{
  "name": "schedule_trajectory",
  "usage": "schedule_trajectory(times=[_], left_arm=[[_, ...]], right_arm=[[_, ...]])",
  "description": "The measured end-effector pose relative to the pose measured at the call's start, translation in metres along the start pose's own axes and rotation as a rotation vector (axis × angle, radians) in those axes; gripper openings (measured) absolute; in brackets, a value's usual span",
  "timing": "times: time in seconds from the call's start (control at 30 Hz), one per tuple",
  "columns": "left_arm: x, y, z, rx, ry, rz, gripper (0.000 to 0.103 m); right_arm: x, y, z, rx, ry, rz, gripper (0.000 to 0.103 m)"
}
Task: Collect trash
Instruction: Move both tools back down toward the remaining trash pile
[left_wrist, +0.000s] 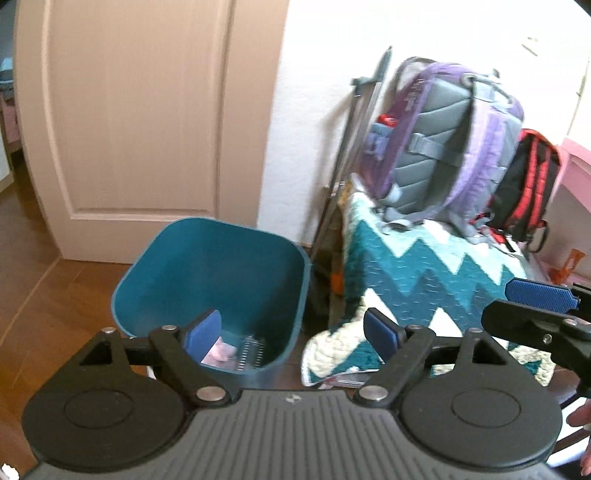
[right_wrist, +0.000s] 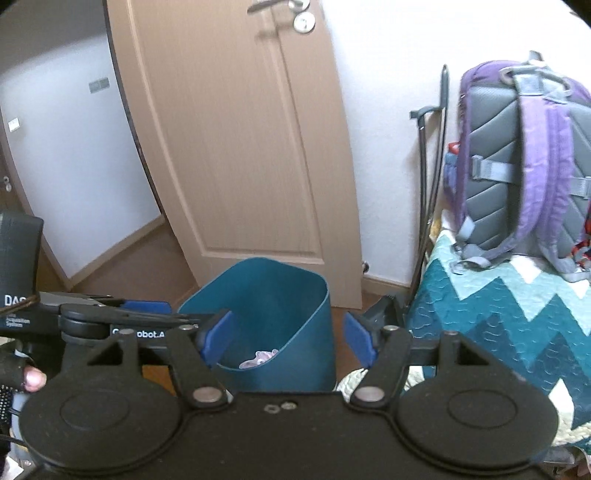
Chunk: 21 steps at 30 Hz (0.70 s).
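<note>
Left wrist view: the left gripper gapes wide, empty, over the bin; the right gripper likewise spread, bin between its jaws.

A beige door is standing open against the white wall, brown wood floor running beneath it. Right of the door, a purple backpack is sitting on a teal zigzag quilt, daylight washing the wall.
</note>
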<state>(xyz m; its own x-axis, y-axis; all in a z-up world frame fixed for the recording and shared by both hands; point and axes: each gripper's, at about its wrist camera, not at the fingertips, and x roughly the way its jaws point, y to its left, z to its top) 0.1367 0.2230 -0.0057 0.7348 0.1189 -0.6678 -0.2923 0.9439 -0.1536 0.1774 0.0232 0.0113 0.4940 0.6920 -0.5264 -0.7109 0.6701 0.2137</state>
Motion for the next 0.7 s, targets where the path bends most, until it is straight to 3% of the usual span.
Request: schedule_trajectory(times=[0.07, 0.13, 0.33, 0.57, 0.7], left_arm=[[-0.004, -0.012, -0.004, 0.006, -0.001, -0.019, 0.089], [-0.006, -0.024, -0.01, 0.005, -0.001, -0.04, 0.102], [0.01, -0.058, -0.034, 0.006, 0.046, -0.114, 0.103], [0.061, -0.1, -0.075, 0.033, 0.16, -0.147, 0.103], [0.102, -0.124, -0.102, 0.057, 0.228, -0.155, 0.103]], right_arm=[[-0.016, -0.005, -0.006, 0.011, -0.014, -0.007, 0.067], [-0.031, -0.012, -0.014, 0.024, -0.03, -0.016, 0.067], [-0.055, -0.05, -0.046, 0.071, -0.009, -0.074, 0.067], [-0.049, -0.117, -0.11, 0.198, 0.125, -0.21, 0.067], [-0.033, -0.163, -0.155, 0.338, 0.224, -0.271, 0.067]])
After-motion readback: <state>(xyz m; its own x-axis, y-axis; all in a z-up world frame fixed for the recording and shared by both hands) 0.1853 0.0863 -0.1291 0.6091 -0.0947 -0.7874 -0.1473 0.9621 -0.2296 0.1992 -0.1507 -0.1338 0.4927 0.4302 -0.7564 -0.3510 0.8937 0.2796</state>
